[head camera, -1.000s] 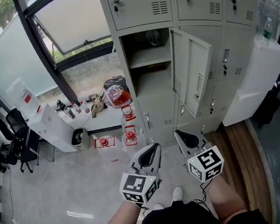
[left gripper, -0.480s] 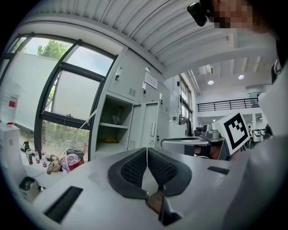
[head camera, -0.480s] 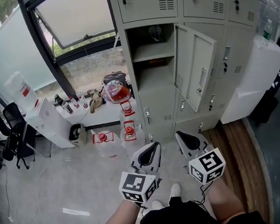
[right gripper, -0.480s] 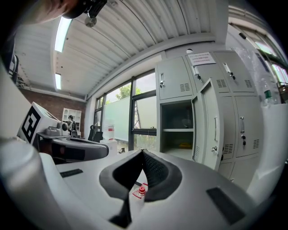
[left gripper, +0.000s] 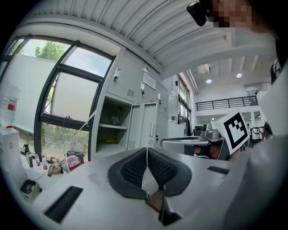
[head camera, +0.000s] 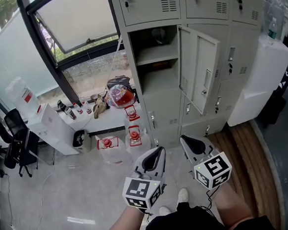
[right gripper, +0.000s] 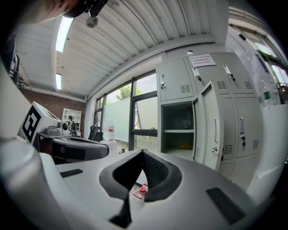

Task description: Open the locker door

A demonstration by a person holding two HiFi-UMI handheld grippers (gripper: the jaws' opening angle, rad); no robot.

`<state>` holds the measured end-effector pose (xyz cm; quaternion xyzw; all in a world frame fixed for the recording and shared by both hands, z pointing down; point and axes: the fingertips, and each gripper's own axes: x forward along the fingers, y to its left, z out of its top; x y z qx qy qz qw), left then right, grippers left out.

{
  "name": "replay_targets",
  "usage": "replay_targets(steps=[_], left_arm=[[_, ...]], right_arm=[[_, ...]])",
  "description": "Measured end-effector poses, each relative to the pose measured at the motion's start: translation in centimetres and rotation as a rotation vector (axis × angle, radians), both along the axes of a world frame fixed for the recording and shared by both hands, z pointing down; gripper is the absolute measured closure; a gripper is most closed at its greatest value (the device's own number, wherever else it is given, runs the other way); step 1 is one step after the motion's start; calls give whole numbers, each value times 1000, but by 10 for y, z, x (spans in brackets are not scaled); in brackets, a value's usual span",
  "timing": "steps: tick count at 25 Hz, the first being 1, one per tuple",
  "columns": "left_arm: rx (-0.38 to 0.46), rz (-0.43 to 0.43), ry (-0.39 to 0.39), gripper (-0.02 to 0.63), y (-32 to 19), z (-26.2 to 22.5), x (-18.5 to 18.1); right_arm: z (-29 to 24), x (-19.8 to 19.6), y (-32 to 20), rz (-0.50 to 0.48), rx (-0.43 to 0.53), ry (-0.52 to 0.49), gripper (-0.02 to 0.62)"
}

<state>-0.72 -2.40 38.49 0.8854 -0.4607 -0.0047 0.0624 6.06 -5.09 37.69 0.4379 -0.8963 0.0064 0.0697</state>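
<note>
A grey locker bank [head camera: 150, 7] stands ahead. One locker door [head camera: 200, 68] hangs wide open to the right, showing a shelf [head camera: 153, 55] and a dark inside. The same open door [right gripper: 210, 126] shows in the right gripper view, and the open compartment [left gripper: 110, 130] in the left gripper view. My left gripper [head camera: 160, 152] and right gripper [head camera: 183, 139] are held low, well short of the lockers, near the person's legs. Both are shut with nothing between the jaws.
Red-capped jugs [head camera: 134, 135] and a bag [head camera: 118, 95] lie on the floor left of the lockers. A white box [head camera: 53, 129] and a black chair [head camera: 17, 142] stand at the left by the window. A white appliance [head camera: 262, 75] stands at the right.
The view has shifted slightly; the grippers keep their places and the locker door stays open.
</note>
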Motion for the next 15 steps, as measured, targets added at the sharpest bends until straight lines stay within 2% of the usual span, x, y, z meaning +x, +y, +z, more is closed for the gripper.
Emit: replay_targets(steps=[15], left_arm=[[-7, 22, -8, 586, -4, 4, 0]], right_arm=[[4, -2, -3, 12, -9, -12, 541]])
